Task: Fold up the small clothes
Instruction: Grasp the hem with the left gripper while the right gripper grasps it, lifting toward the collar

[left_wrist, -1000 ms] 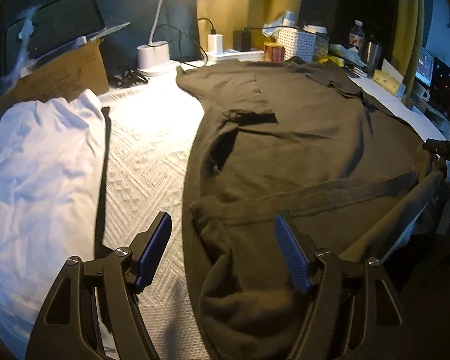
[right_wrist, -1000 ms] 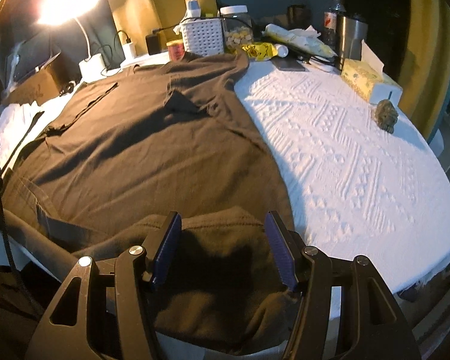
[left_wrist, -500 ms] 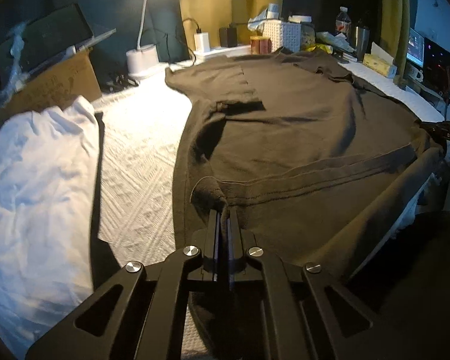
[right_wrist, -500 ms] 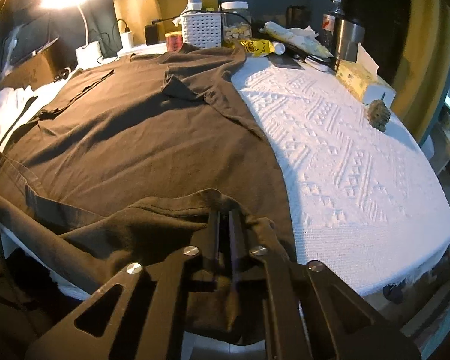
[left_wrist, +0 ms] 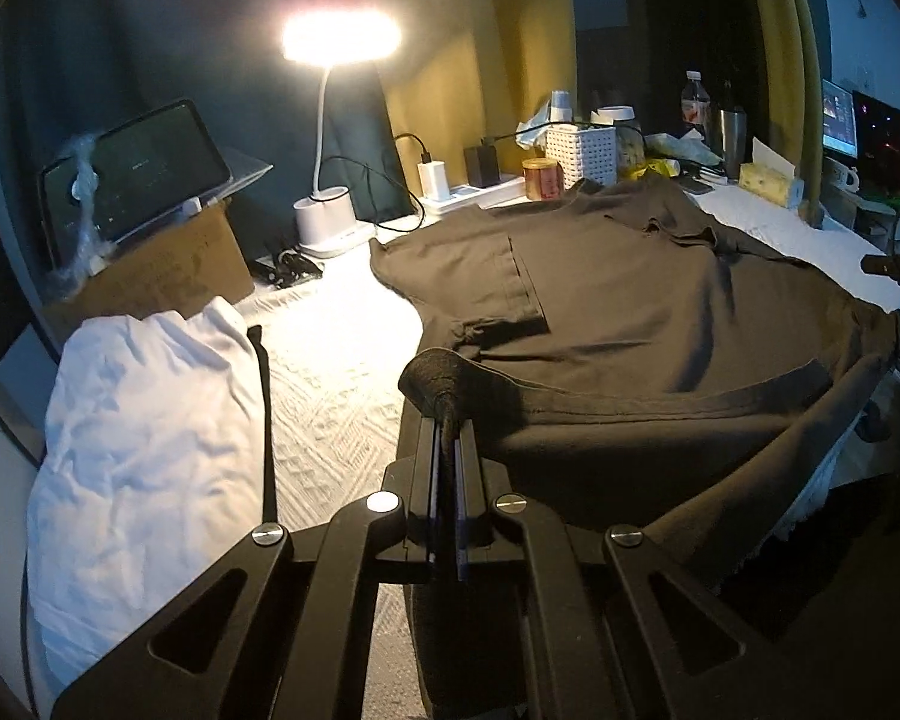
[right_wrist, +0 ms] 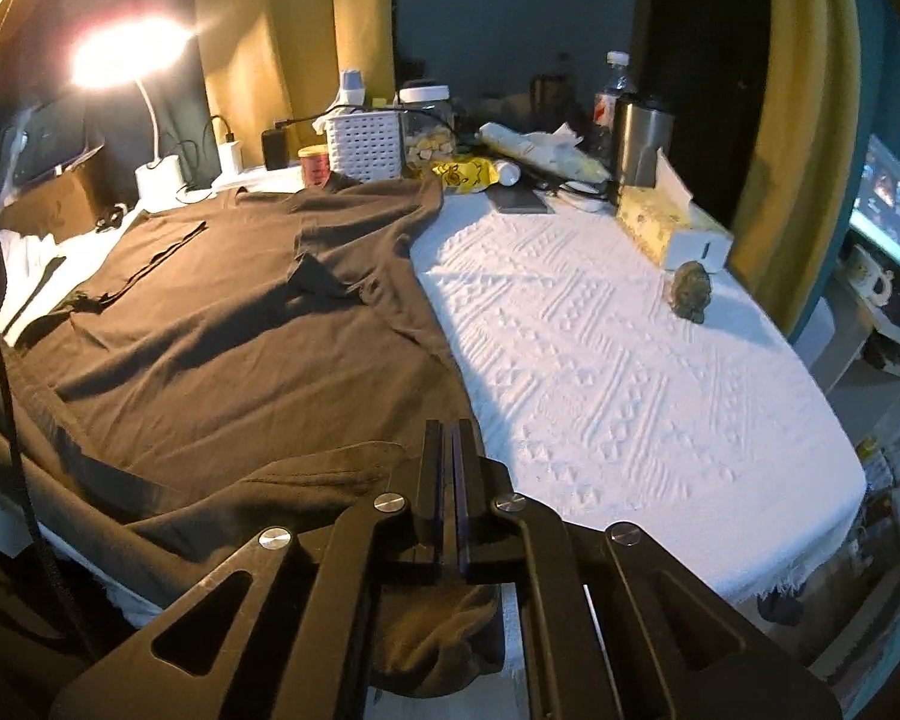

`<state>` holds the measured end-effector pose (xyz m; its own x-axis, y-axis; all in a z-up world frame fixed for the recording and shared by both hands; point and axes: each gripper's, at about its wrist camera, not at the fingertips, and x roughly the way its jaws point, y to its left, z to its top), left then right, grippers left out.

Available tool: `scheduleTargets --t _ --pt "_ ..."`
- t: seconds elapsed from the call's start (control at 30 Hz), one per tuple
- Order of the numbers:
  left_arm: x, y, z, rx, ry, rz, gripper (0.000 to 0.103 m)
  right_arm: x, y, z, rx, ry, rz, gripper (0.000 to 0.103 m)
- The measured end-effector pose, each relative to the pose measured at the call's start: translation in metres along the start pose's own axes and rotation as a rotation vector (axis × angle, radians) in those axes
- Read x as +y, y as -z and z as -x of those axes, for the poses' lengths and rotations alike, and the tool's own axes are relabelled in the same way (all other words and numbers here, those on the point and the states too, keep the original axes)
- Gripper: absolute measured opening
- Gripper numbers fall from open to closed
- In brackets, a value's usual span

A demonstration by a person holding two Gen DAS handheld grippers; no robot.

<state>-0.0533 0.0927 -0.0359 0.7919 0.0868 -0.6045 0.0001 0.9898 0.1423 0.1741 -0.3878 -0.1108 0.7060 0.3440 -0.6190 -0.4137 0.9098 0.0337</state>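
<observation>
A dark brown T-shirt (left_wrist: 618, 300) lies spread over the white textured tablecloth (left_wrist: 342, 372), its collar far from me and its hem hanging off the near edge. My left gripper (left_wrist: 447, 420) is shut on a pinched fold of the hem at the shirt's left corner, lifted a little off the cloth. In the right wrist view the same T-shirt (right_wrist: 222, 324) fills the left half, and my right gripper (right_wrist: 447, 429) is shut on the hem at its right corner, with fabric bunched under the jaws.
A white garment (left_wrist: 144, 438) lies at the left. Behind stand a lit desk lamp (left_wrist: 330, 138), a cardboard box (left_wrist: 162, 270) with a tablet, a white basket (right_wrist: 363, 144), a steel tumbler (right_wrist: 639, 138) and a tissue box (right_wrist: 672, 228). A small brown lump (right_wrist: 690, 291) sits on bare cloth (right_wrist: 630, 396).
Both grippers went from open around the hem to shut on it. Both have since risen, lifting the hem corners off the table.
</observation>
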Motion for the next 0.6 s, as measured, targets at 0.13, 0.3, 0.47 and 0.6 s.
scheduleTargets --t 0.13,0.3,0.47,0.6 --pt "0.003 -0.004 -0.001 -0.006 -0.011 0.014 0.002 -0.002 0.000 -0.013 0.052 -0.044 0.006 0.004" --pt "0.010 -0.004 -0.004 -0.020 -0.039 0.049 0.002 0.003 0.009 -0.037 0.131 -0.067 0.005 0.061" --pt "0.010 -0.006 -0.006 -0.019 -0.040 0.052 0.002 0.009 0.014 -0.048 0.168 -0.087 0.029 0.064" --pt "0.011 -0.009 -0.006 -0.030 -0.037 0.055 0.002 0.014 0.013 -0.049 0.172 -0.111 0.046 0.024"
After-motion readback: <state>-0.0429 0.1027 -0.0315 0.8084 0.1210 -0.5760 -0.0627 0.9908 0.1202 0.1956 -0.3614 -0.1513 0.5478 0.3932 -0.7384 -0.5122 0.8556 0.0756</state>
